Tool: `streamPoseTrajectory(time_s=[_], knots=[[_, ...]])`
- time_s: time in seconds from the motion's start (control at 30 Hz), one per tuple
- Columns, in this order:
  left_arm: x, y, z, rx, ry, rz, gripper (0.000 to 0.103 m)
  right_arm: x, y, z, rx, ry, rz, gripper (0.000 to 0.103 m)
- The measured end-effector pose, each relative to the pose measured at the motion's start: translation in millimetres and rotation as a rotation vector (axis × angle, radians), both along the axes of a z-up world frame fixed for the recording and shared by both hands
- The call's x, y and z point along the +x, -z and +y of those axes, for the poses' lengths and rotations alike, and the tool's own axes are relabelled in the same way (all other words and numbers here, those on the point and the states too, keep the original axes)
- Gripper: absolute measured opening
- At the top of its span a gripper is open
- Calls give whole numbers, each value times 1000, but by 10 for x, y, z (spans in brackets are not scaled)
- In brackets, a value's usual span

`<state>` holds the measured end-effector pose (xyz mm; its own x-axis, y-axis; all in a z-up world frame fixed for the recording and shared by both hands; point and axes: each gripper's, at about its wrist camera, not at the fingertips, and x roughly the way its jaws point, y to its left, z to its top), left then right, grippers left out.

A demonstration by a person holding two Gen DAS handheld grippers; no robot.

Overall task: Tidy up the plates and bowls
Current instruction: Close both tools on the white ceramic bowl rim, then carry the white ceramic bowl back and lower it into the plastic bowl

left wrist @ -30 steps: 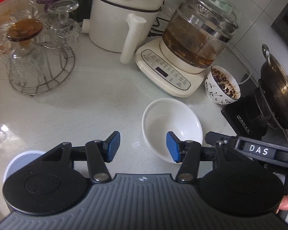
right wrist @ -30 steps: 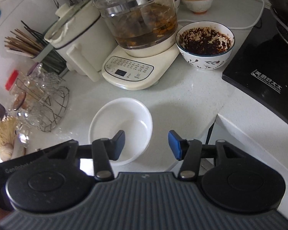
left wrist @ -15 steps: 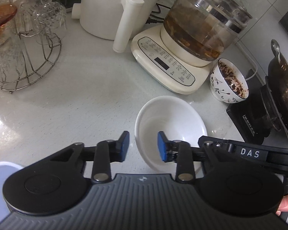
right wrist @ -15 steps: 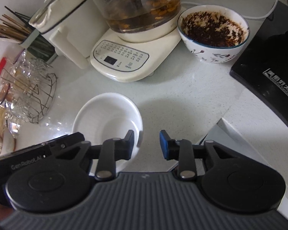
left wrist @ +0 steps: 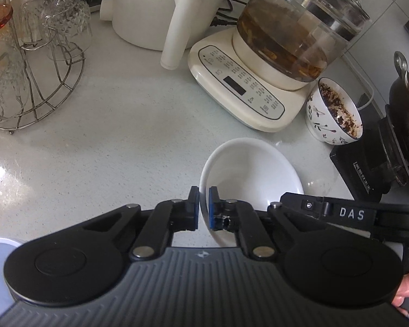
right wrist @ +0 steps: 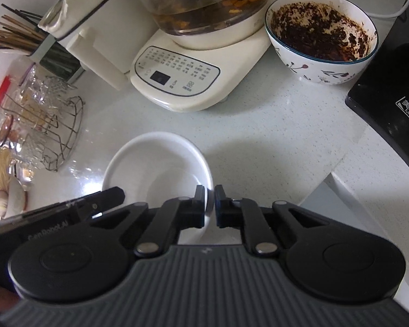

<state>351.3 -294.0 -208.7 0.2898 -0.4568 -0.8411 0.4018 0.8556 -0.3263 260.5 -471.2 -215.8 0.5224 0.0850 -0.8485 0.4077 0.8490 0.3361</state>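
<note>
Looking down the left wrist camera first: the left gripper [left wrist: 203, 207] is clamped on the near-left rim of the white bowl [left wrist: 255, 174], rim pinched right between the blue pads; those jaws have just been closing and the bowl edge is what ended up between them. The bowl sits on the pale countertop [left wrist: 109, 136], in front of the cream kettle base [left wrist: 242, 95] with its glass pot of brownish liquid; just right of that is a patterned bowl [left wrist: 332, 109] crusted with dark stuff, and past it a black cooktop [left wrist: 360, 169] with a dark wok [left wrist: 406, 114] on it. Far left there's a wire rack [left wrist: 38, 81] full of upturned glasses, and a white appliance [left wrist: 161, 8] behind. The right gripper's black body pokes in from the right side over the bowl.

Right wrist camera: the right gripper [right wrist: 210, 207] is pinched on the bowl's [right wrist: 155, 169] right rim, pads tight on the edge; its jaws have just been closing too, with the rim between them. So both tools grip the same bowl on opposite sides. The dirty patterned bowl [right wrist: 321, 43] is up top right, well apart; chopsticks [right wrist: 11, 35] in a holder at upper left; the wire rack [right wrist: 51, 133] sits left of the white bowl.
</note>
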Motion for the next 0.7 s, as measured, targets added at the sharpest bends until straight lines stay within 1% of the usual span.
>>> streamPoseTrajectory(time_s=[0.13,0.23,0.43,0.7], knots=[[-6,-31,33,-15,-18,-6,7,-4,-34,22,-13,-19,-4,9],[-23,-111,59,-27,-36,-26,7,-20,-90,47,-21,-27,-20,10],[-78,-351,115,-42,-53,-80,7,-60,-256,67,-23,-36,-76,10],[-207,-607,339,-63,-82,-144,7,-96,-520,230,-50,-73,-151,10]])
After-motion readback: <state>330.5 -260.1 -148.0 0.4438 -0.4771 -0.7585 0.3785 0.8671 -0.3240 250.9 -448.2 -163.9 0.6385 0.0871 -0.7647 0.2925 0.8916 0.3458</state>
